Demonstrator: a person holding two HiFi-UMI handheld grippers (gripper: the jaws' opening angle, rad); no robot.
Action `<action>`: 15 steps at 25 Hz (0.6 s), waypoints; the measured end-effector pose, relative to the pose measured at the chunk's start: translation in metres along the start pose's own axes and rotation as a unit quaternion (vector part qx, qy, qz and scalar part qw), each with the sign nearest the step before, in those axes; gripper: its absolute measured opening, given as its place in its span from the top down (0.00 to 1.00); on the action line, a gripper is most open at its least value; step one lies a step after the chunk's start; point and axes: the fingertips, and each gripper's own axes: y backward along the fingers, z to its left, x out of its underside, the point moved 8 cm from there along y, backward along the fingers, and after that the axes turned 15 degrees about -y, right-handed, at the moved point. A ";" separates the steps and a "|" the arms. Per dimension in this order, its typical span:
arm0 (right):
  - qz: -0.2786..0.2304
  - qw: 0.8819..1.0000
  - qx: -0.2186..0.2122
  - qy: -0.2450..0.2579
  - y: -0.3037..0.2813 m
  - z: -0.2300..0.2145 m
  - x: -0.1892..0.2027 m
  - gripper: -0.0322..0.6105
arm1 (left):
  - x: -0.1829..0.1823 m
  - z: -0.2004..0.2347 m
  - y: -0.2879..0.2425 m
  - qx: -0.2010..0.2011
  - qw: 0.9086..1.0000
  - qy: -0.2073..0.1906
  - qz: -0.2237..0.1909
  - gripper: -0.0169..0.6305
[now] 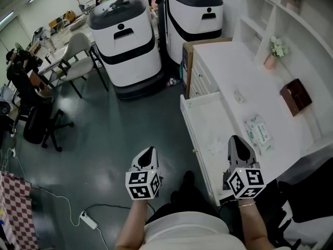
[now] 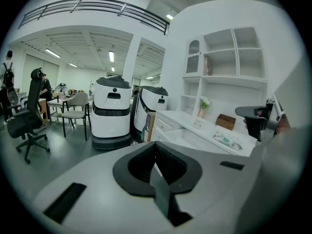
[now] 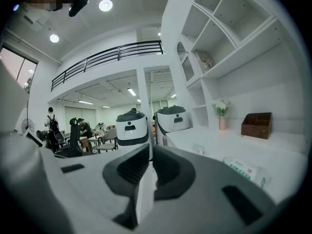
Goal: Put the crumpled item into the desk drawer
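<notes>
A small crumpled clear wrapper (image 1: 239,94) lies on the white desk top (image 1: 229,61), past the open drawer (image 1: 188,116); it also shows as the wrapper (image 2: 198,123) in the left gripper view and the wrapper (image 3: 198,148) in the right one. The drawer is pulled out toward me and its inside looks white. My right gripper (image 1: 237,142) hovers over the desk's near end beside the drawer, jaws together with nothing in them. Over the floor left of the drawer, my left gripper (image 1: 149,154) is shut too and holds nothing.
A pack of wipes (image 1: 258,132), a brown box (image 1: 295,96) and a flower vase (image 1: 276,51) stand on the desk. Two white service robots (image 1: 127,35) (image 1: 192,14) are parked ahead. A chair (image 1: 78,56), a seated person (image 1: 26,82) and a power strip (image 1: 87,220) lie left.
</notes>
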 end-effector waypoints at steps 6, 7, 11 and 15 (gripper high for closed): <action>-0.011 1.000 0.005 0.003 0.017 0.004 -0.003 0.95 | 0.002 0.002 0.008 -0.005 1.000 0.001 -0.004 0.99; -0.011 1.000 0.004 0.002 0.019 0.004 -0.002 0.95 | 0.003 0.002 0.010 -0.006 1.000 0.001 -0.004 0.99; -0.008 1.000 -0.005 -0.005 0.026 0.006 0.003 0.95 | 0.004 -0.001 0.013 -0.005 1.000 -0.001 -0.005 0.99; -0.004 1.000 -0.020 -0.003 0.030 0.012 0.006 0.95 | 0.004 -0.003 0.017 -0.006 1.000 -0.002 -0.006 0.99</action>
